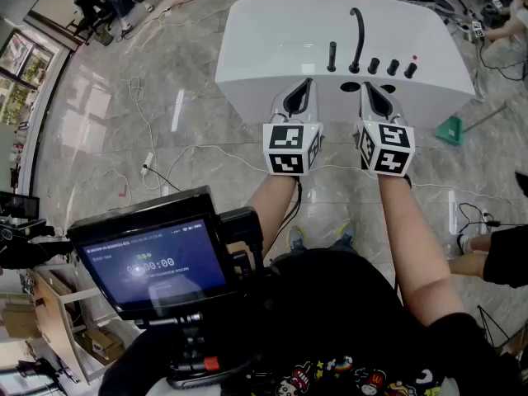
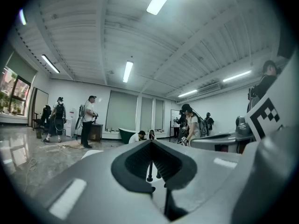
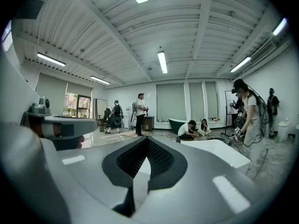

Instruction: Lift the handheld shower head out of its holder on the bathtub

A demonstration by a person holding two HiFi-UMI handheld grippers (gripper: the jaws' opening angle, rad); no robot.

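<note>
We hold both grippers side by side at the near edge of the bathtub (image 1: 264, 31). The left gripper (image 1: 302, 89) has its jaws closed together with nothing between them, and so does the right gripper (image 1: 369, 89). The shower head (image 1: 332, 56) stands upright in its holder on the tub rim, ahead of the left gripper and slightly to its right, not touched. The curved faucet (image 1: 357, 35) rises ahead of the right gripper, with the knobs (image 1: 392, 66) to its right.
</note>
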